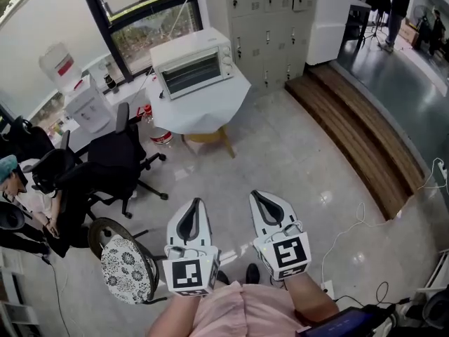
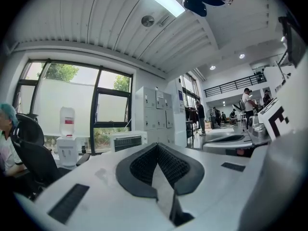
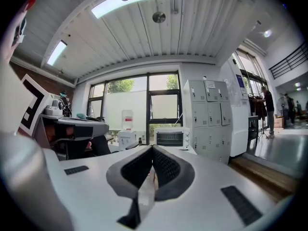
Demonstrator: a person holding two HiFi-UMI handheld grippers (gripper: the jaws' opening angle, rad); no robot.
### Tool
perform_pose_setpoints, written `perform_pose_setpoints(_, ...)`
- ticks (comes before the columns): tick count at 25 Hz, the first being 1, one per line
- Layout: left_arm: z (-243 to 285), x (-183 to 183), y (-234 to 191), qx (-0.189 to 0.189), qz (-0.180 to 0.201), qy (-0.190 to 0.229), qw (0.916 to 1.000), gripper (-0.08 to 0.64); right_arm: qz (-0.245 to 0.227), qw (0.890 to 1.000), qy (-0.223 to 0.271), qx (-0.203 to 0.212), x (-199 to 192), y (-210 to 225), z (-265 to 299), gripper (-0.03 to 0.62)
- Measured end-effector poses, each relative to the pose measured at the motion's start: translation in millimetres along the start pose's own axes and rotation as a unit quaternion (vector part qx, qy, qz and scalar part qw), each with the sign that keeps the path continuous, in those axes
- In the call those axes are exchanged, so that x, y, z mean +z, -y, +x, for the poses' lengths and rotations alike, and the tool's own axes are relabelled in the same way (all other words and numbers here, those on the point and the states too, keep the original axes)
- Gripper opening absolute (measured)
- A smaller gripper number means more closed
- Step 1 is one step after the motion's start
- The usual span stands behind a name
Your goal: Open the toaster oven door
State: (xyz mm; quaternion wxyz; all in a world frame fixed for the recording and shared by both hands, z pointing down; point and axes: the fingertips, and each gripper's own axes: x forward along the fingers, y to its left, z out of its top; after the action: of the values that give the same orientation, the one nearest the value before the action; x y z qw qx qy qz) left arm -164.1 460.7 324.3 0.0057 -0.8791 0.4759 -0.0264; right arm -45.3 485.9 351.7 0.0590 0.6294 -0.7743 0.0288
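The left gripper [image 1: 196, 203] and right gripper [image 1: 259, 196] are hanging with jaws pressed together, empty, well apart from the toaster oven [image 1: 191, 63] sitting on the white table [image 1: 210, 111]. Arriving shut is risking shoving it backward rather than catching the door. Its door is facing the person, long axis running left-right

**Oven door shut, grippers well back**

The white toaster oven [image 1: 191, 65] stands along the far edge of the white table [image 1: 210, 112], with its door closed (glass front toward the camera). The left gripper [image 1: 196, 203] and right gripper [image 1: 257, 195] hang side by side over the tiled floor [image 1: 295, 160], well apart from the table. Each gripper's jaws taper together.
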Motion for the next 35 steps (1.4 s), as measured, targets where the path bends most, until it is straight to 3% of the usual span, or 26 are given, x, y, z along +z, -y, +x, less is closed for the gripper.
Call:
perform_pose_setpoints(6, 15, -10, 10, 0.004, -0.003, -0.010, 0.9999, 0.014, 0.007, 1.000, -0.013, 0.008, -12, 23, 9, 0.002)
perform_pose_setpoints(12, 47, -18, -5, 0.011, 0.001, -0.017, 0.9998, 0.014, 0.010, 0.999, -0.029, 0.016, -23, 37, 44, 0.002)
perform_pose_setpoints(24, 160, -42, -92, 0.022, -0.020, -0.031, 0.9991, 0.014, 0.012, 0.998, -0.048, 0.029, -28, 58, 185, 0.002)
perform_pose_setpoints(35, 266, -28, -157, 0.011, -0.014, -0.025, 0.9995, 0.014, -0.001, 0.999, -0.026, 0.019, 12, 91, 301, 0.002)
